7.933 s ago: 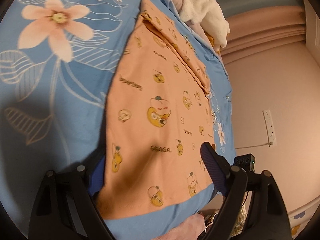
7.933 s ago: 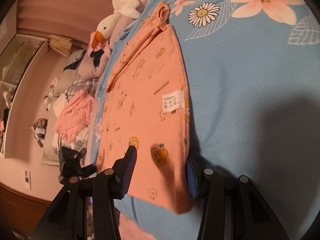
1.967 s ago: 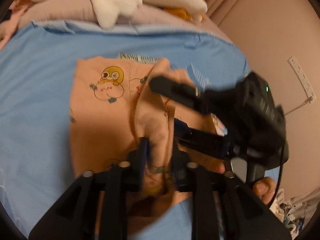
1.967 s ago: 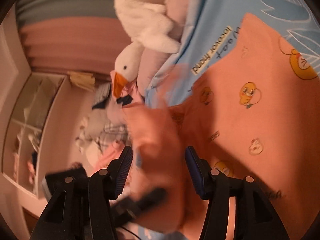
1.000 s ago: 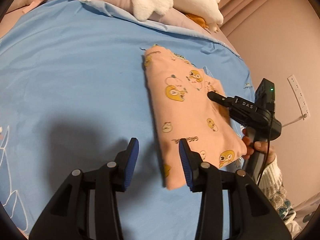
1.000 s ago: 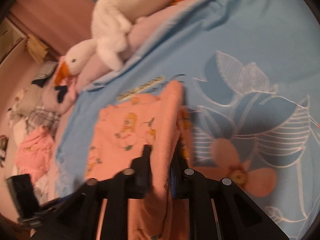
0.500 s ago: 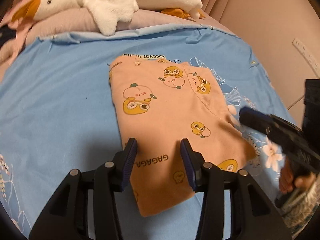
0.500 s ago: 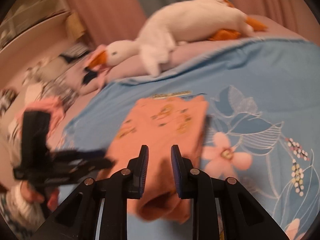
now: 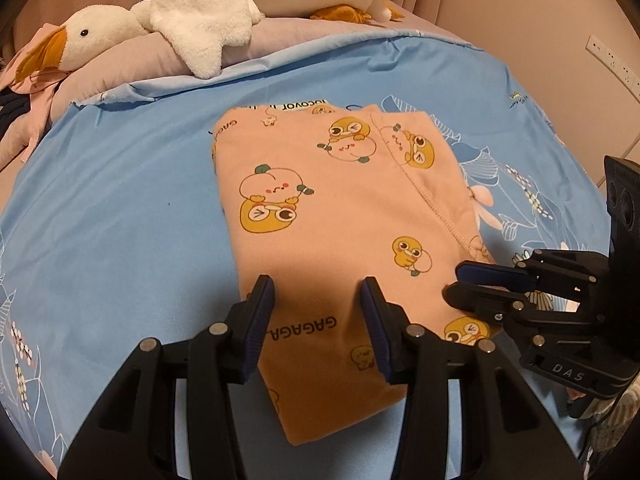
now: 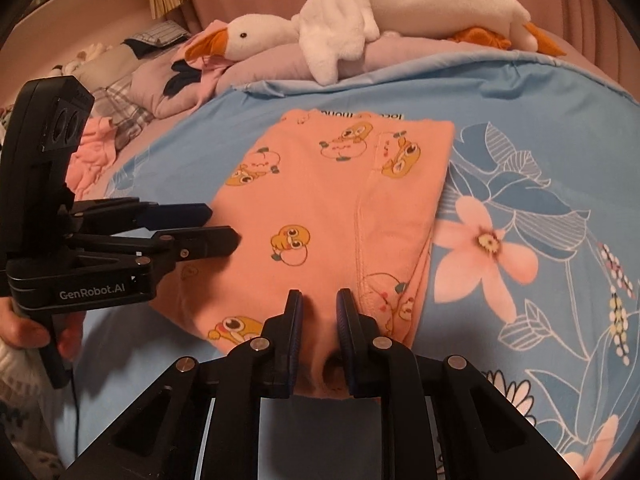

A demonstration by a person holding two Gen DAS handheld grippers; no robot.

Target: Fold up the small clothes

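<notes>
An orange child's garment [image 9: 320, 208] printed with yellow ducks lies folded flat on the blue flowered sheet [image 9: 120, 200]. My left gripper [image 9: 316, 304] hovers open over its near left part, nothing pinched; it shows side-on [image 10: 224, 226] in the right wrist view. My right gripper [image 10: 319, 308] points down at the near right edge of the garment [image 10: 320, 200]. Its jaws stand narrow and are closing. Fabric shows in the gap, but I see no pad pressing on it. In the left wrist view it [image 9: 454, 282] sits at the garment's right edge.
A white plush goose [image 9: 224, 12] lies on a lilac pillow at the bed's far end. Loose clothes [image 10: 96, 140] are heaped beyond the left side. A hand [image 10: 24, 328] holds the left gripper's handle. A wall socket strip [image 9: 612, 60] is at the right.
One second ago the right gripper was shut on a raised fold of the garment; now the garment lies flat. The left gripper swung from beside the garment to over its near end.
</notes>
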